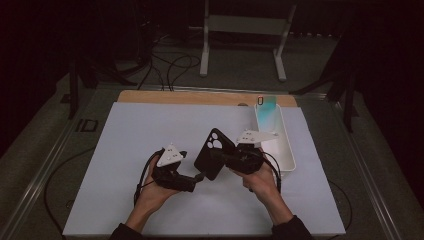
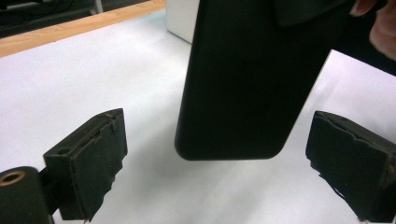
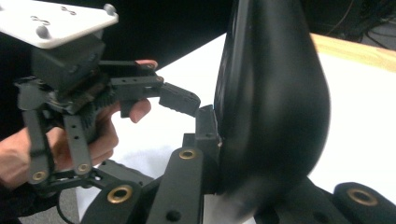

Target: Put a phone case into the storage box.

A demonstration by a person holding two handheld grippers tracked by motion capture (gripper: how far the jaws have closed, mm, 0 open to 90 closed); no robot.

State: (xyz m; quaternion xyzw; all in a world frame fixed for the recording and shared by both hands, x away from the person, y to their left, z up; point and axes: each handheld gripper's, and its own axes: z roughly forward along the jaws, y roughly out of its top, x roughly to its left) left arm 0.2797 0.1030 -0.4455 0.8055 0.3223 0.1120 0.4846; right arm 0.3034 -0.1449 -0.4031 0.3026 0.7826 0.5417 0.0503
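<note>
Black item: a matte black phone case [image 1: 214, 152] with camera cut-outs, lifted above the white table mat [image 1: 125, 150], tilted, between both grippers.
Right gripper [image 1: 220, 161]: jaws clamped on the case's edge, carrying it.
Left gripper [image 1: 197, 178]: jaws spread wide; in the left gripper view the case's lower end hangs between the pads [image 2: 95, 158] without touching.
Tray: a white oblong tray [image 1: 289, 150] holding a pale teal phone [image 1: 266, 112], just right of the case.
Progress: case lifted; fitting it to the phone likely remains.
</note>
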